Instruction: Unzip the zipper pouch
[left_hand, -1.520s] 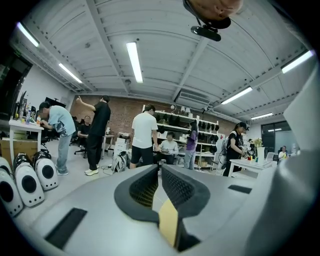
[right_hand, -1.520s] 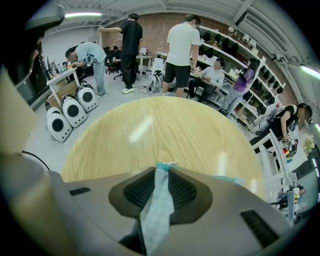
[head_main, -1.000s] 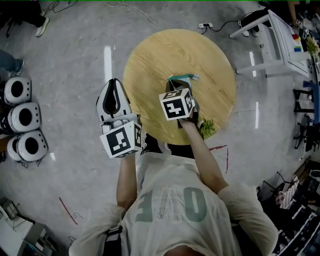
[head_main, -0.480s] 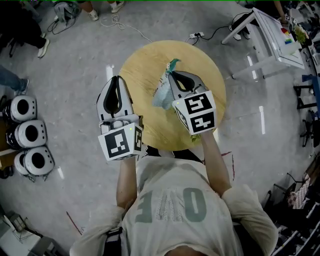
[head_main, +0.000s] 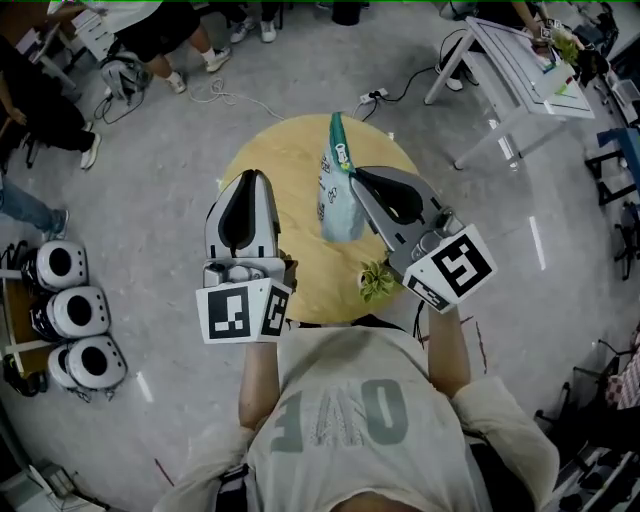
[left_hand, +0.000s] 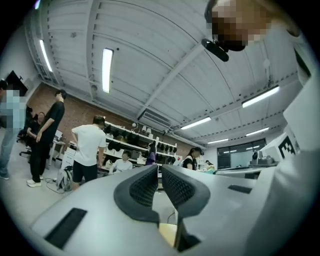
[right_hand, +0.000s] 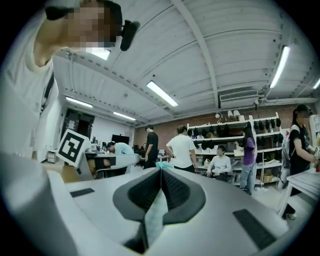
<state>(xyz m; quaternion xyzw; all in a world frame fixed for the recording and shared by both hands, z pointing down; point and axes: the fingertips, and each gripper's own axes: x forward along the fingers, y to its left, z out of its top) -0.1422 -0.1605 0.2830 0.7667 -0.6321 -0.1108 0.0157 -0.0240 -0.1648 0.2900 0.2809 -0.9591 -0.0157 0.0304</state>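
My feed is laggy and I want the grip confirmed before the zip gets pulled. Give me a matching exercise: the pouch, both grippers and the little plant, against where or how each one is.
Things:
1. zipper pouch
2. left gripper
3. right gripper
4. green plant

States:
A. nothing between its jaws
B. at the near edge of the round table
C. hanging in the air over the table
D. shut on the pouch's top end

Pairs: 1-C, 2-A, 3-D, 4-B

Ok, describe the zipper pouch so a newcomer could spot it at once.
Find the round wooden table mid head view. Above it the right gripper pinches a pale printed pouch with a green top strip. It alone hangs in the air, unlike the green sprig at the table's near edge.
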